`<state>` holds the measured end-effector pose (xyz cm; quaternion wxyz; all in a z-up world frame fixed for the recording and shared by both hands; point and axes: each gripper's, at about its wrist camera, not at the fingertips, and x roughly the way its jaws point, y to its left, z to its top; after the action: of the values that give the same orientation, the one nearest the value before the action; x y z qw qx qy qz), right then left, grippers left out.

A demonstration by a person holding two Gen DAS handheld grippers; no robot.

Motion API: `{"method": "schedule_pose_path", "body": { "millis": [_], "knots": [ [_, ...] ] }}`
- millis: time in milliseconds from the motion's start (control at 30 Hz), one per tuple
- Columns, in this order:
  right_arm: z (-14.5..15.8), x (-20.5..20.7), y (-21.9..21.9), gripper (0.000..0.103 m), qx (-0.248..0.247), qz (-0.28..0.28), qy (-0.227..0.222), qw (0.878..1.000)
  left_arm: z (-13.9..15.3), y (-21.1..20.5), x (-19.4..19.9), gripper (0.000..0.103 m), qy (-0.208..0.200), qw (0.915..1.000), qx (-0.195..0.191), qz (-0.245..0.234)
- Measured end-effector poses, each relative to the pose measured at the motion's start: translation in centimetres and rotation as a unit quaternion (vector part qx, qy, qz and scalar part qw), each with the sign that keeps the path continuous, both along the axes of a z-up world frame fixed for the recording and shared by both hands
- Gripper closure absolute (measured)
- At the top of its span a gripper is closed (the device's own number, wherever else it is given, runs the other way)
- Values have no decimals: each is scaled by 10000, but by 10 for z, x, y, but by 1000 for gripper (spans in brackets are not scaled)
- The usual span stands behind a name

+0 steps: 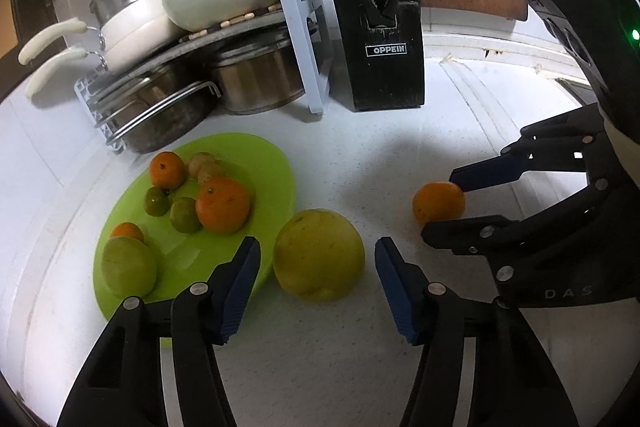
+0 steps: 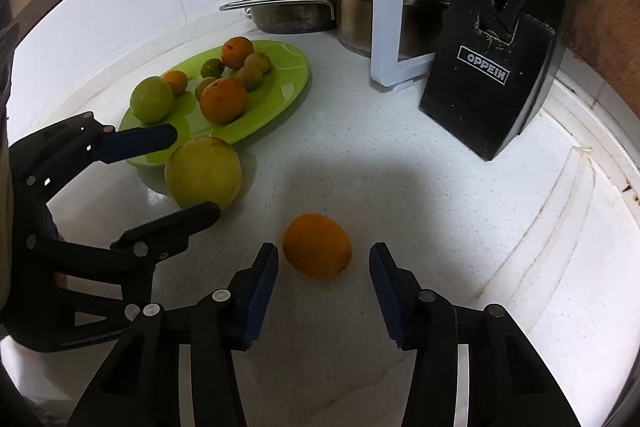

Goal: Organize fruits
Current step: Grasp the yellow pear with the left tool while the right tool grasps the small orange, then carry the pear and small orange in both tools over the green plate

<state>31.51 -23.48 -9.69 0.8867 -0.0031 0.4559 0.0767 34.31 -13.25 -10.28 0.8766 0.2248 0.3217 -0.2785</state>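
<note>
Left wrist view: the left gripper straddles a large yellow-green fruit beside the green plate, fingers spread and apparently clear of its skin. Right wrist view: the right gripper brackets a small orange on the white counter, gaps visible on both sides.

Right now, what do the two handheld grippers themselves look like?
Both look alike: the left gripper and the right gripper have black plastic linkage arms with silver rivets and ribbed blue pads on the fingertips. The right gripper's black body shows a green light and pale lettering. No sleeves or cables are visible.
</note>
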Motion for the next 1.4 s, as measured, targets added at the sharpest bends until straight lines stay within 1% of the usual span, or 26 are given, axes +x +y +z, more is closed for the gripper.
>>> {"method": "schedule_pose_path", "body": {
  "millis": [67,167,267,333,400,500,733,967,1400],
  "knots": [
    [-1,2,0,57,29,7,11,10000,-1,-1,1,50,15,10000,12,-10],
    [-4,4,1,60,62,31,42,10000,-2,-3,2,54,14,10000,29,11],
    [-5,4,1,63,70,35,31,10000,-2,-2,2,55,12,10000,11,15],
    [-5,4,1,66,108,39,27,9999,-3,-1,2,55,19,10000,2,20],
    [-5,4,1,66,101,34,29,9999,-2,-1,2,55,55,10000,-31,30],
    [-5,4,2,67,134,37,25,9999,1,3,3,55,239,9995,-216,66],
    [2,-3,2,67,194,-9,-42,9998,9,9,-4,55,264,9986,-406,210],
    [17,-10,2,67,220,-32,-198,9996,23,24,-10,55,275,9968,-618,431],
    [55,-21,22,67,249,121,-652,9975,53,62,-28,55,92,9908,-1006,906]
  ]
}}
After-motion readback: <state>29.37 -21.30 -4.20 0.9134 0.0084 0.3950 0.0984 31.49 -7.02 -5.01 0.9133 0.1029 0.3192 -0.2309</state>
